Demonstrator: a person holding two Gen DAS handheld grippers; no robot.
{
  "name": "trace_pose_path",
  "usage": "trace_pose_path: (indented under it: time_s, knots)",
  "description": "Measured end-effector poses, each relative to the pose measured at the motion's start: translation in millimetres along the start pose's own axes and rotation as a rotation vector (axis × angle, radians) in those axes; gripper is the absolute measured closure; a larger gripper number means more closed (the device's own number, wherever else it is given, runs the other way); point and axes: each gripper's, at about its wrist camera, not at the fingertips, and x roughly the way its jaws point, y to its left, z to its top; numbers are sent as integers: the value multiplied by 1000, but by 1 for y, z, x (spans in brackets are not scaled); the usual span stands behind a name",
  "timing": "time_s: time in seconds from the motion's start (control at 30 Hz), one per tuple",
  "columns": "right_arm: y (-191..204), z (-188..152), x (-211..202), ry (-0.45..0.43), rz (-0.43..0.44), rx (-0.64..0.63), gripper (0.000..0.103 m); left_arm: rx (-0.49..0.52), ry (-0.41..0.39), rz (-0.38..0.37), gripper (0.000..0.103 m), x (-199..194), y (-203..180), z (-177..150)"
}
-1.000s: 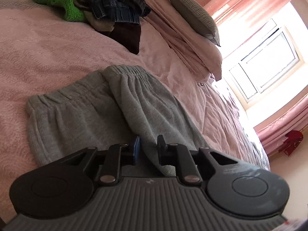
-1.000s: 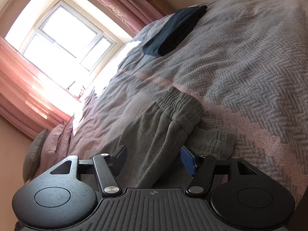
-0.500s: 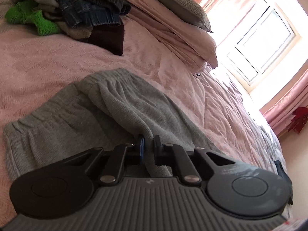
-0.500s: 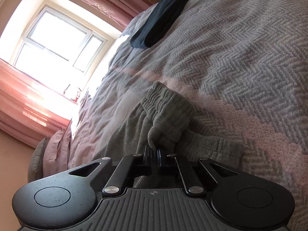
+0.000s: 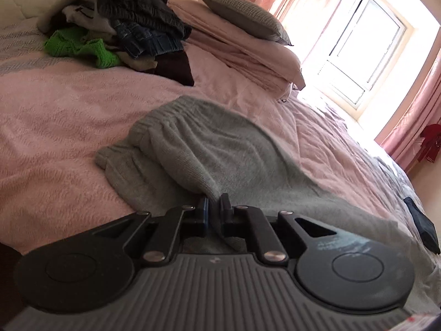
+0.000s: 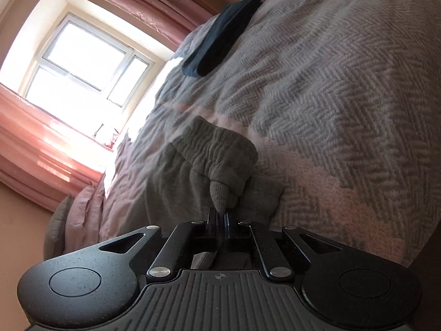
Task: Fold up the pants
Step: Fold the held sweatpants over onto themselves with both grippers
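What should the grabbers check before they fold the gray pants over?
1. Left gripper has hold of the gray pants: ok, its fingers are shut on a pinch of cloth.
2. Right gripper has hold: ok, it is shut on a tuft near the gathered cuff.
3. Landing spot on the bed cover is bare: ok near the pants.
4. Dark folded garment is out of the way: ok, it lies apart toward the window.
5. Clothes pile is out of the way: ok, it sits apart near the pillow.
6. Pants lie flat and smooth: not ok, they are bunched and doubled over.
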Motion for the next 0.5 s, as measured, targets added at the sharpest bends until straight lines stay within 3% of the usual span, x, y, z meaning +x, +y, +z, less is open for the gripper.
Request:
trace_pose_path:
  time_s: [0.13,0.27,0.43,0.5]
  knots:
    - [20,4,-26,-54,99,-53,103,79,-68,-21,97,-17,-16,13]
    - [-7,-9,-5,19,-50,-15,103,90,-31,24,97,-14,-11,-4]
    - [-8,-6,-27,-43,82,66,103,41,-53,-16,96,-23,-7,4]
    - [-1,-4,-32,-59,91,52,103,65,-74,-8,96,-24,-11,6]
